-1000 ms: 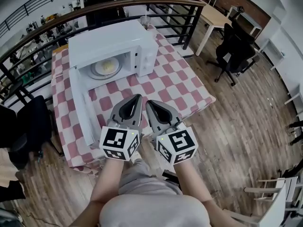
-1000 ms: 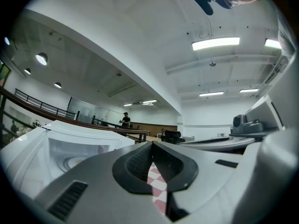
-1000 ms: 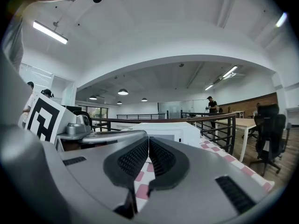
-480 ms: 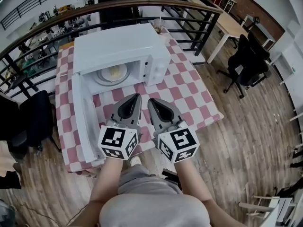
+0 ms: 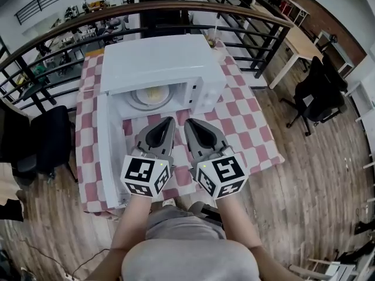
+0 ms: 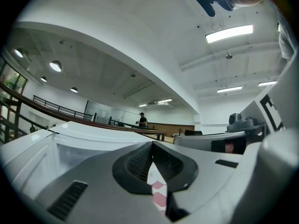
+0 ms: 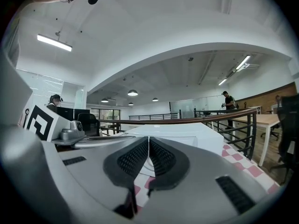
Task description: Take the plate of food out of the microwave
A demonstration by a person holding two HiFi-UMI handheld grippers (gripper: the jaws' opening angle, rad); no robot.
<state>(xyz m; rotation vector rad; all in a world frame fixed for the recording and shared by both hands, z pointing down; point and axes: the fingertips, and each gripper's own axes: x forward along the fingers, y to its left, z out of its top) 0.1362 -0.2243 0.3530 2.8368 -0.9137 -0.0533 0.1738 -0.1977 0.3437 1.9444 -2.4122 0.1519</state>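
A white microwave stands on the checked table, its door swung open to the left. Inside on the turntable lies a white plate of pale yellow food. My left gripper and right gripper are held side by side just in front of the open cavity, tips toward it, a short way from the plate. Both are shut with nothing between the jaws. In the left gripper view the left gripper points over the microwave. In the right gripper view the right gripper does the same toward the microwave.
A curved wooden railing on black bars runs right behind the table. A black chair stands at the table's left, a black office chair and a wooden desk to the right. The open door takes up the table's left front.
The head view has drawn nearer to the table and swung left, so the microwave sits larger and further right. Both grippers stay shut, side by side, at the same spot in view.
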